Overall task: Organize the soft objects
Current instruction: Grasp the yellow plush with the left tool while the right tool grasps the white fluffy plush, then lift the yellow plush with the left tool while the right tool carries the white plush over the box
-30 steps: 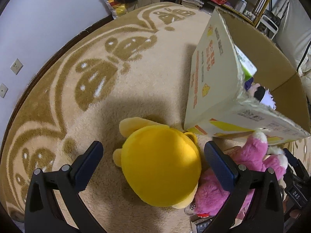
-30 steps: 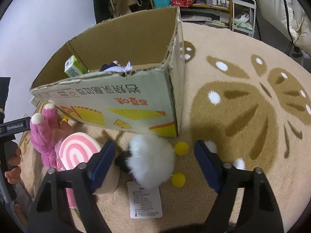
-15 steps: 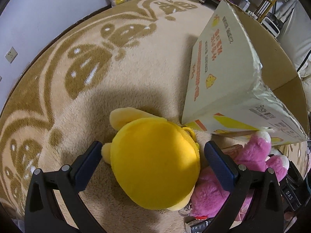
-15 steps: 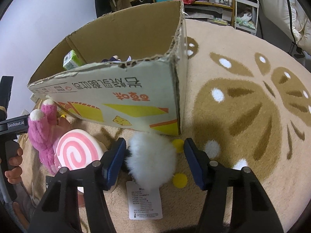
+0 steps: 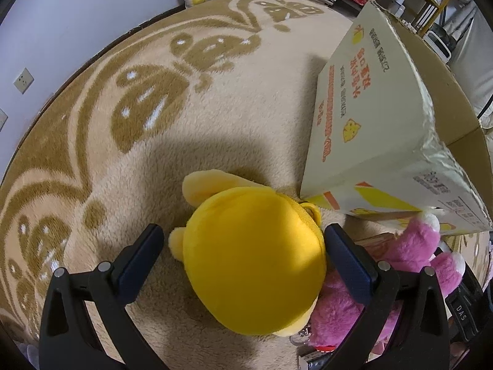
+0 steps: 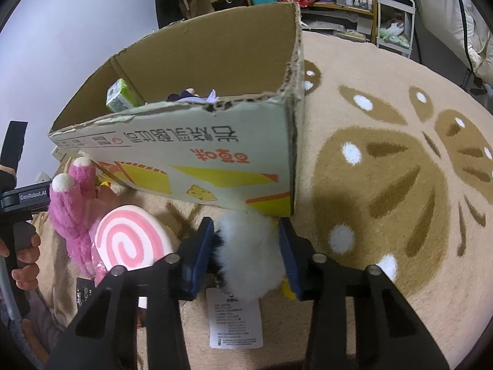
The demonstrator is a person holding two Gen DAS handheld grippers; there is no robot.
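A round yellow plush lies on the rug between the fingers of my left gripper. Its jaws are closing: the right pad touches the plush, the left pad still stands a little apart. In the right wrist view my right gripper is closing on a white fluffy toy, and both pads press into its fur. A paper tag hangs from that toy. The open cardboard box stands just behind both toys, also in the left wrist view.
A pink plush lies against the box beside the yellow one. A pink-and-white swirl cushion lies left of the white toy. The box holds a green packet and dark cloth items. The patterned rug stretches left; shelves stand beyond.
The right gripper's jaws have drawn in from wide apart until they press the white toy. The left jaws have narrowed slightly around the yellow plush.
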